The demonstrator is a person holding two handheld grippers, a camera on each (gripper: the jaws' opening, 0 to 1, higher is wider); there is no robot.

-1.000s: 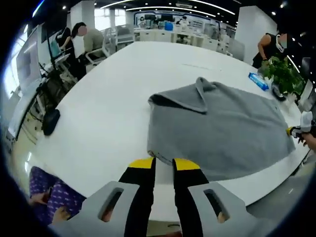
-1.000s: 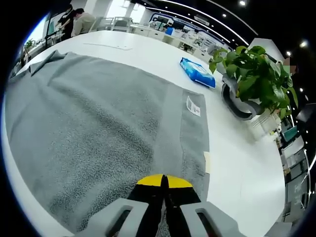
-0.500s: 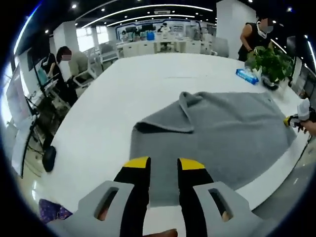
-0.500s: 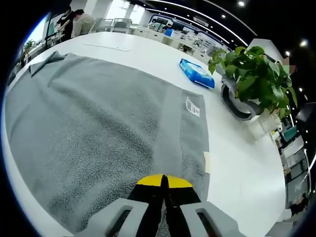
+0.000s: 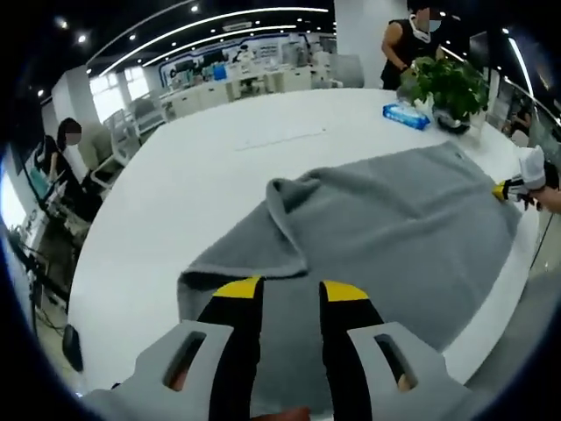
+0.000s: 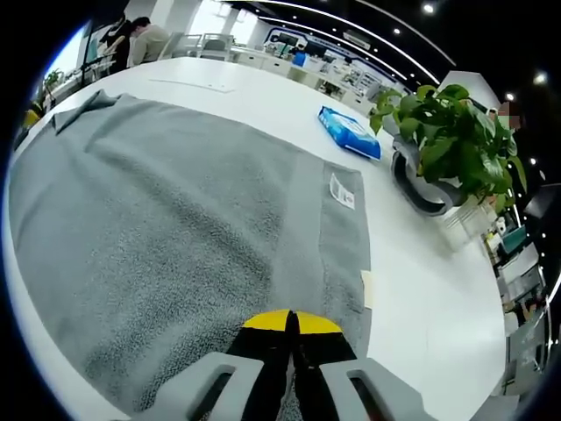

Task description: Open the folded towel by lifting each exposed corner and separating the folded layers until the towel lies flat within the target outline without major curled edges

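While the grey terry-cloth towel (image 5: pixel 386 228) is lying spread across the glossy white table (image 5: pixel 193 167), one of its corners is sitting folded back on itself, forming a soft triangular flap with a raised, rolled ridge near the left gripper (image 5: pixel 291 289). That gripper, with black jaws tipped in yellow, is hovering just above the near edge of the towel, its jaws standing apart with towel showing in the gap and nothing held between them. At the far right edge of the towel, the right gripper (image 5: pixel 507 188) is showing as a small yellow-tipped shape touching the cloth.

In the right gripper view, the right gripper (image 6: pixel 291 323) is resting with its jaws pressed together, pinching the near edge of the towel (image 6: pixel 158 219). The looped pile is giving way to a smoother woven hem band along the right side, which is carrying a small white sewn label (image 6: pixel 343 190). Beyond the hem, a flat blue plastic packet (image 6: pixel 351 131) is lying on the table (image 6: pixel 421 263), near a leafy green plant in a round dark pot (image 6: pixel 447 140).
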